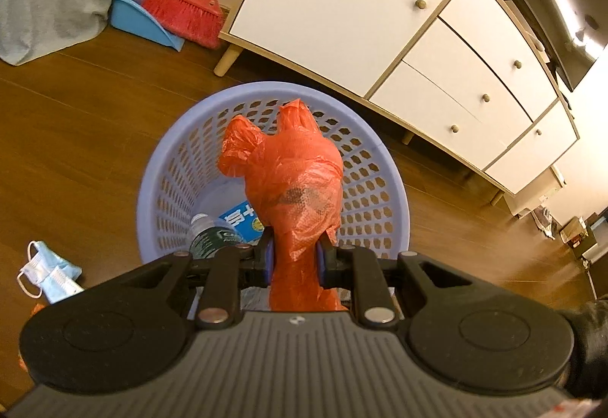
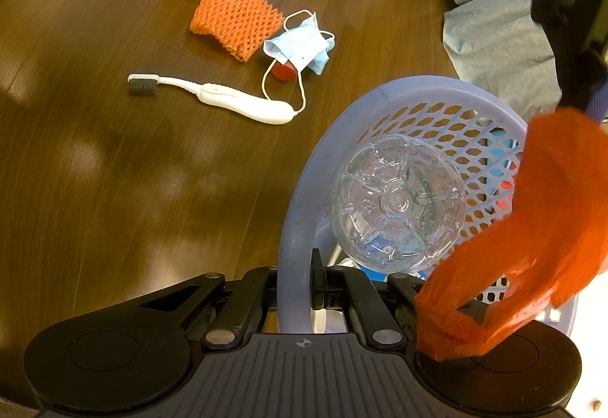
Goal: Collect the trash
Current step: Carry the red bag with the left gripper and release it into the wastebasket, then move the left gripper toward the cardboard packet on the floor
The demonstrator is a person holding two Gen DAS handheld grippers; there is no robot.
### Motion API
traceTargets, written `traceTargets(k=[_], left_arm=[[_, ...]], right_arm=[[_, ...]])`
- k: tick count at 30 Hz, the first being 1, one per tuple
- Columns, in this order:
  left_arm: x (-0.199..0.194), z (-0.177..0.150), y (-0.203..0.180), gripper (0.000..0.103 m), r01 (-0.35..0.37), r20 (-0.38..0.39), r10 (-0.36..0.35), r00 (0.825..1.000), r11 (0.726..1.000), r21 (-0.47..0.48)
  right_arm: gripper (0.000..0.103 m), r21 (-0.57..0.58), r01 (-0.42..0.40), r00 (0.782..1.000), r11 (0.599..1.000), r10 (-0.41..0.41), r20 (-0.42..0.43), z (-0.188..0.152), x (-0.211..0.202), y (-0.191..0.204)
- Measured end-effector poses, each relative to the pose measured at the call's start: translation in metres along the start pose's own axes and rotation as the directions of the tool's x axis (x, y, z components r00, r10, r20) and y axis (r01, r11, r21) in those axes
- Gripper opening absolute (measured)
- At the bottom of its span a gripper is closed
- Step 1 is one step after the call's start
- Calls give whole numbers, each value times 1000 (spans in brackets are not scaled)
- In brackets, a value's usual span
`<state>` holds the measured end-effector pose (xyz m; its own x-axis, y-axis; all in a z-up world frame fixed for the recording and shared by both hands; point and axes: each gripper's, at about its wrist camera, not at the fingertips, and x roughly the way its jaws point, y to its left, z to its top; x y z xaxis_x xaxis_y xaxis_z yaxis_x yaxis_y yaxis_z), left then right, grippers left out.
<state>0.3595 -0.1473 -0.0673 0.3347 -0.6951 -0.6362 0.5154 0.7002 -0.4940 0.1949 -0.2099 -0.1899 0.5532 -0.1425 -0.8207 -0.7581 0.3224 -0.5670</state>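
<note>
1. We see a wooden floor (image 2: 114,171) filling most of the right wrist view, and a white cabinet (image 1: 342,7) across the upper right of the left wrist view.
2. A lavender perforated basket (image 1: 383,167) stands at the centre of the left wrist view, below the cabinet; inside it lie a clear plastic bottle (image 2: 395,205) and a blue carton (image 1: 243,222).
3. Our left gripper (image 1: 295,258) has its fingers closed tight on an orange plastic bag (image 1: 292,167), which hangs over the basket's opening.
4. Our right gripper (image 2: 294,285) pinches the basket's rim between nearly closed fingers at the lower centre of its view; the bag drapes over the gripper's right side.
5. A red broom (image 1: 182,7) rests in a blue dustpan (image 1: 129,11) at the upper left of the left wrist view.
6. Upper centre of the right wrist view, on the floor: an orange foam net (image 2: 235,19), a blue face mask (image 2: 300,45) touching it, and a white toothbrush (image 2: 228,98) just below.
7. A small red object (image 2: 283,71), perhaps a cap, lies partly under the mask.
</note>
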Motion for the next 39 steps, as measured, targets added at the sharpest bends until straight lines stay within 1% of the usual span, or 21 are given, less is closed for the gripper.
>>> traceTargets(k=[2,4,7,15,19,24,28,32,36,39], left_arm=[[6,4,3,26,16,-5,-16,1000,1000,-22],[8,7,4,29,16,5,-16,1000,1000,-24],[6,8,6,29,9,15,-9,1000,1000,-24],[0,4,17,29,-12,12,13,1000,999,-50],[-8,3,26,29,-23,22,24,999,998,-63],[-23,1,39,30,-52,49,56,997,995,-81],[-40,-2,53,32,-83,76,91,993,991,-102],[-58,-9,78,37,-128,101,144,985,981,-148],[-76,-22,108,39,-200,107,224,969,959,-202],[-87,-35,129,43,-269,102,298,949,936,-229]], right_arm=[[0,-2,1,1000,1000,-1,0,-1,-1,0],[0,-2,1,1000,1000,-1,0,-1,-2,0],[0,-4,1,1000,1000,-1,1,-1,-2,0],[0,2,0,1000,1000,0,2,-1,-2,-1],[0,-1,1,1000,1000,-1,3,-2,-1,-1],[0,1,-1,1000,1000,1,2,-1,-1,-1],[0,-1,-1,1000,1000,1,2,-1,-1,-2],[0,1,-1,1000,1000,1,3,-1,-1,-2],[0,5,-2,1000,1000,2,5,-1,-1,-3],[0,5,-2,1000,1000,2,5,-1,-1,-3]])
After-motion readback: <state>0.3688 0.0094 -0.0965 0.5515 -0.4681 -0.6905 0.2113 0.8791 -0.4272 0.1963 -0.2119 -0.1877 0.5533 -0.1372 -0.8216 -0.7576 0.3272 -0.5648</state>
